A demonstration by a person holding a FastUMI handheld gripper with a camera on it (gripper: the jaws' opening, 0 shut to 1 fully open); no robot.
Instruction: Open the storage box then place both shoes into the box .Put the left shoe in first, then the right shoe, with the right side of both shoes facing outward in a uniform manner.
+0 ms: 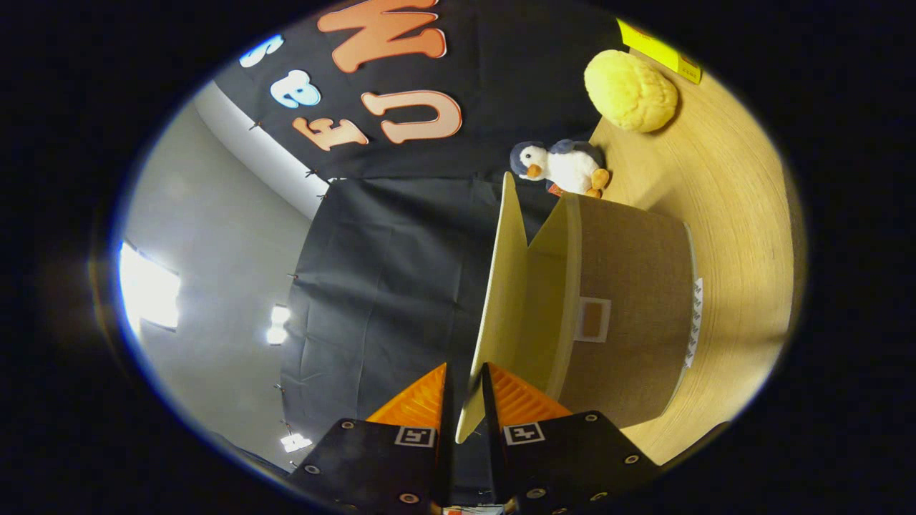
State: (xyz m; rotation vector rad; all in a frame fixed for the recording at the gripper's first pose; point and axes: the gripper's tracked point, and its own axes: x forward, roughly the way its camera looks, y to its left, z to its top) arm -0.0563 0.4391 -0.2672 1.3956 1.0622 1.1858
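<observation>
The view is rolled sideways, so the wooden table (pixel 723 214) runs up the right side. A brown fabric storage box (pixel 630 307) with a small label window stands on it. Its cream lid (pixel 501 286) is lifted away from the box body, leaving a gap that shows the pale inside. My gripper (pixel 465 390) is shut on the lid's near edge, one finger on each face of it. No shoes are visible.
A small plush penguin (pixel 562 168) sits on the table beyond the box, against the black cloth wall. A yellow round plush (pixel 630 89) lies farther along. A grey room wall and bright lights are past the cloth.
</observation>
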